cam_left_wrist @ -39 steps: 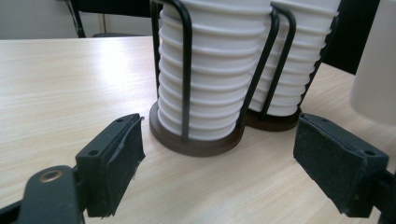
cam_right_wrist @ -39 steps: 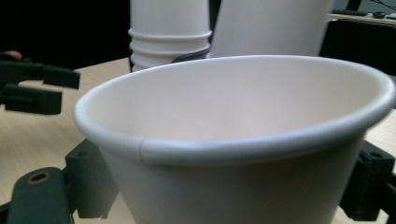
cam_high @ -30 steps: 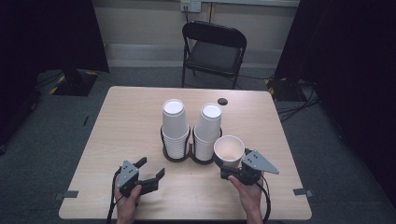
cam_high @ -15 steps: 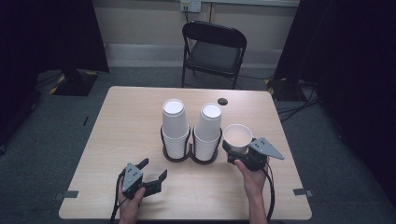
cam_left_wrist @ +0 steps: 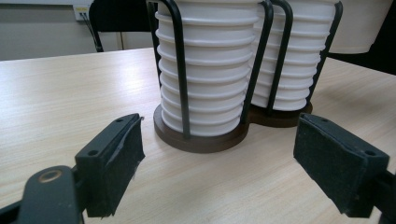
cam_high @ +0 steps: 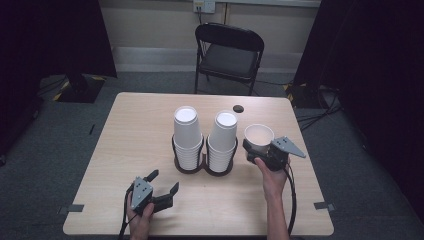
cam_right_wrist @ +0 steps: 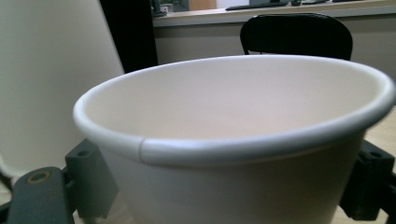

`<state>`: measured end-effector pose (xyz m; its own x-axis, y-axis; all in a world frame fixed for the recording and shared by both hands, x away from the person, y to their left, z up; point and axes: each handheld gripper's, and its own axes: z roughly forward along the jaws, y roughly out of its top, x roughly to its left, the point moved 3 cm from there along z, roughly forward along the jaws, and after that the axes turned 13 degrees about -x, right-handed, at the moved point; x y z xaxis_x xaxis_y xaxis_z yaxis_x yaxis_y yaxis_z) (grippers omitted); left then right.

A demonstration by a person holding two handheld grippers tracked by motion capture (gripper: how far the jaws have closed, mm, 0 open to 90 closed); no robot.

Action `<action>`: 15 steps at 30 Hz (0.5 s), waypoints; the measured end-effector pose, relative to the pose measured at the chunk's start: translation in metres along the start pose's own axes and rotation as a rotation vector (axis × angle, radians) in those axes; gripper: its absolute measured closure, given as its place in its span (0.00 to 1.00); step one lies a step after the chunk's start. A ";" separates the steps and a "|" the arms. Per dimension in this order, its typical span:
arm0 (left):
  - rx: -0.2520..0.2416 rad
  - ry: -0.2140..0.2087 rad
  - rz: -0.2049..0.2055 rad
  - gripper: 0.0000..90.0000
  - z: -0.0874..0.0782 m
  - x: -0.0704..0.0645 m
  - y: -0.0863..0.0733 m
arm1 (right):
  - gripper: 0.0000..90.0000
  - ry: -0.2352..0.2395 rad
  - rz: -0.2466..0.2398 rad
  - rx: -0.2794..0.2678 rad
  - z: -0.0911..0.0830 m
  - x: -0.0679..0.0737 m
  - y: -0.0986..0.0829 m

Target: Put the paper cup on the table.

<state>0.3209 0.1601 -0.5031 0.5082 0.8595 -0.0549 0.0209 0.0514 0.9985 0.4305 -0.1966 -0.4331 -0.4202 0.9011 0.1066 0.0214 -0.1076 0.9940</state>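
Observation:
Two stacks of upside-down white paper cups, the left stack (cam_high: 186,131) and the right stack (cam_high: 223,135), stand in a black wire holder (cam_high: 204,167) with a brown base at the table's middle. My right gripper (cam_high: 258,150) is shut on a single white cup (cam_high: 259,135), held upright with its mouth up just right of the right stack. In the right gripper view that cup (cam_right_wrist: 233,140) sits between the jaws. My left gripper (cam_high: 161,186) rests open near the front edge, left of the holder. In the left gripper view the holder (cam_left_wrist: 201,135) stands just beyond the open pads (cam_left_wrist: 114,163).
A small dark round object (cam_high: 238,108) lies on the wooden table (cam_high: 135,125) behind the stacks. A black folding chair (cam_high: 227,52) stands beyond the far edge. Cables (cam_high: 320,117) run over the floor at the right.
My right gripper has carried the cup up and away from me, slightly rightward, to beside the right stack. The left gripper has hardly moved.

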 end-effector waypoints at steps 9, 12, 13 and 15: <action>-0.022 0.009 0.015 0.17 -0.003 0.000 0.000 | 0.13 -0.008 -0.016 0.034 0.027 -0.014 -0.014; -0.026 0.011 0.018 0.17 -0.003 0.000 0.000 | 0.14 -0.006 -0.010 0.042 0.038 -0.017 -0.021; -0.028 0.010 0.021 0.17 -0.003 -0.001 0.000 | 0.14 -0.013 -0.013 0.037 0.041 -0.018 -0.024; -0.030 0.010 0.025 0.18 -0.003 -0.001 0.000 | 0.14 -0.017 -0.015 0.042 0.045 -0.021 -0.029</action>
<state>0.3177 0.1611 -0.5027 0.4997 0.8657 -0.0298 -0.0180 0.0448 0.9988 0.4799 -0.1932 -0.4626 -0.4050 0.9097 0.0920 0.0535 -0.0768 0.9956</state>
